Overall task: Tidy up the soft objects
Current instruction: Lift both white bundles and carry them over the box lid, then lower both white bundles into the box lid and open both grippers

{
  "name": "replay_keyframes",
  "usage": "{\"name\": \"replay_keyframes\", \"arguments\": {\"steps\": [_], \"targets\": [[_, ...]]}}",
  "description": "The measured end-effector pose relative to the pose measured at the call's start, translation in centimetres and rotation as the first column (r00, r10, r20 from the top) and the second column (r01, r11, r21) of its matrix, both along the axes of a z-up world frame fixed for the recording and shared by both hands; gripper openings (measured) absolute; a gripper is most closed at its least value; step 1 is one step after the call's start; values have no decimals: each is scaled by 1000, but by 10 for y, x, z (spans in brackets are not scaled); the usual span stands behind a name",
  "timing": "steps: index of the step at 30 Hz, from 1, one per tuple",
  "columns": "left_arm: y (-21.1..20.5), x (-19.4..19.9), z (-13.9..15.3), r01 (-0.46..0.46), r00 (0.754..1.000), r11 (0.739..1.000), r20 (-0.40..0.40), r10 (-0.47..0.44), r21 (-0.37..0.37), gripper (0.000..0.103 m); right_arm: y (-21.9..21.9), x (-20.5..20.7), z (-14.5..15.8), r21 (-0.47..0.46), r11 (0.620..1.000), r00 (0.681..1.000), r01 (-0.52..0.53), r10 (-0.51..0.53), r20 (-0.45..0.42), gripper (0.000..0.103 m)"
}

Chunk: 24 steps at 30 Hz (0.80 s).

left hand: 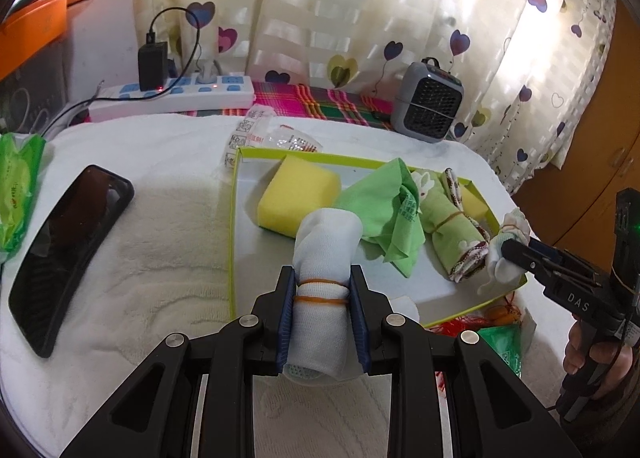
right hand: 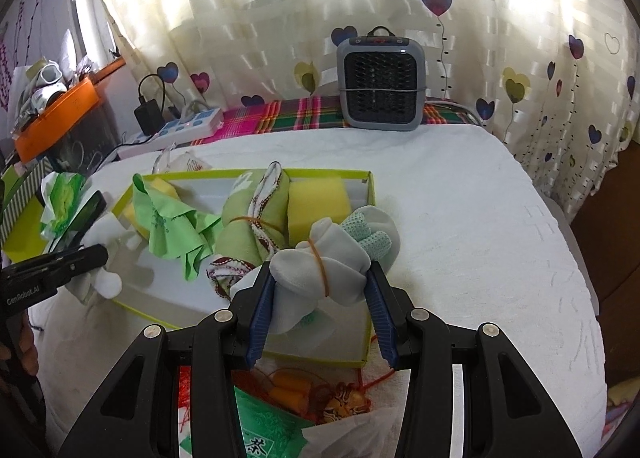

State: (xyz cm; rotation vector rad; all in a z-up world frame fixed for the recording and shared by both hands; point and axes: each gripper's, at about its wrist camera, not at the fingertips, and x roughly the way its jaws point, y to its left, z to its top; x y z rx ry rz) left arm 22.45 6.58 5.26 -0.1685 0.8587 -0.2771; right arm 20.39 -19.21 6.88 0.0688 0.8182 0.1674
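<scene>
My left gripper [left hand: 322, 278] is shut on a white rolled cloth [left hand: 325, 258] bound with orange rubber bands, held over the near left edge of a green-rimmed tray [left hand: 232, 242]. My right gripper [right hand: 320, 278] is shut on a pale grey sock bundle [right hand: 320, 262] with a rubber band, over the tray's near right corner [right hand: 366, 338]. In the tray lie a yellow sponge [left hand: 298, 197], a green cloth [left hand: 384, 213], a rolled green towel [left hand: 452, 234] and a second yellow sponge [right hand: 316, 205]. The right gripper also shows in the left wrist view [left hand: 506, 254].
A black phone [left hand: 68, 254] and a green wipes pack [left hand: 16, 193] lie on the white towel-covered table at left. A power strip [left hand: 172, 97] and a small grey heater [right hand: 380, 77] stand at the back. Red cord, orange items and a green tea packet [right hand: 260, 430] lie near the front.
</scene>
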Motion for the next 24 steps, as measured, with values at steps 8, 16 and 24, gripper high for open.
{"name": "replay_keyframes", "arguments": {"steps": [8,16,24], "targets": [[-7,10,-5,4,1000,1000,-4,-3,23,24,6,4,-9,-44,999,999,-21,20,-25,45],[-9,16,-10,-3,1000,999,-12,4,33,24,7,7,-14,-57,998,999,-29,27,-30,46],[-11,19,-15,-5,1000,999,-12,6,45,24,7,8,-16,-49,998,999,-35,34,-26,46]]}}
